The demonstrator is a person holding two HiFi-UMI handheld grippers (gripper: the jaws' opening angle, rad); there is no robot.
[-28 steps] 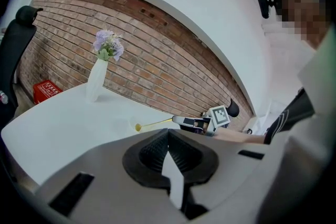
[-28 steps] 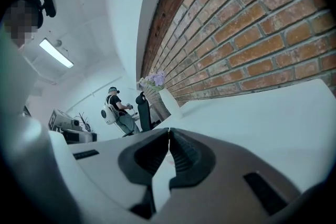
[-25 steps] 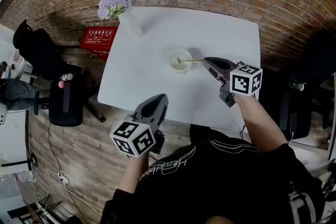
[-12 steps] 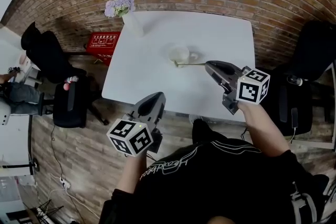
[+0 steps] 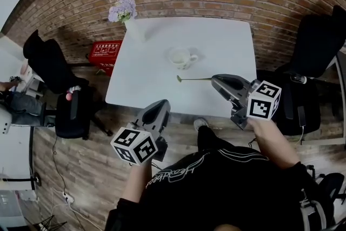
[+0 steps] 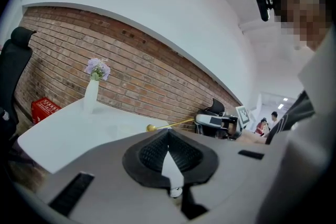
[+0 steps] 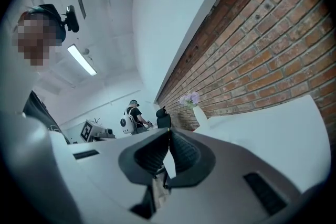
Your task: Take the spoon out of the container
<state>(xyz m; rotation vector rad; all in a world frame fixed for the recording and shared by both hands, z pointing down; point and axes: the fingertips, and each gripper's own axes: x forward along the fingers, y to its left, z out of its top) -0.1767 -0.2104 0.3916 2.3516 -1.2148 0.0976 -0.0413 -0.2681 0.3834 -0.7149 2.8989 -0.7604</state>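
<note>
A white cup (image 5: 181, 57) stands in the middle of the white table (image 5: 221, 40). A thin golden spoon (image 5: 194, 79) hangs level in front of the cup, clear of it, with its bowl pointing left. My right gripper (image 5: 214, 80) is shut on the spoon's handle end. The left gripper view shows the same spoon (image 6: 170, 124) held out from the right gripper (image 6: 199, 119). In the right gripper view the jaws (image 7: 169, 131) are closed and the spoon is hidden. My left gripper (image 5: 161, 104) is shut and empty, low off the table's front edge.
A white vase of lilac flowers (image 5: 130, 21) stands at the table's far left corner. A brick wall runs behind the table. A red box (image 5: 102, 50) and a black chair (image 5: 70, 111) are on the left, and another black chair (image 5: 316, 43) on the right.
The right gripper has drawn the spoon out of the cup and carried it toward me and to the right. The left gripper has stayed put.
</note>
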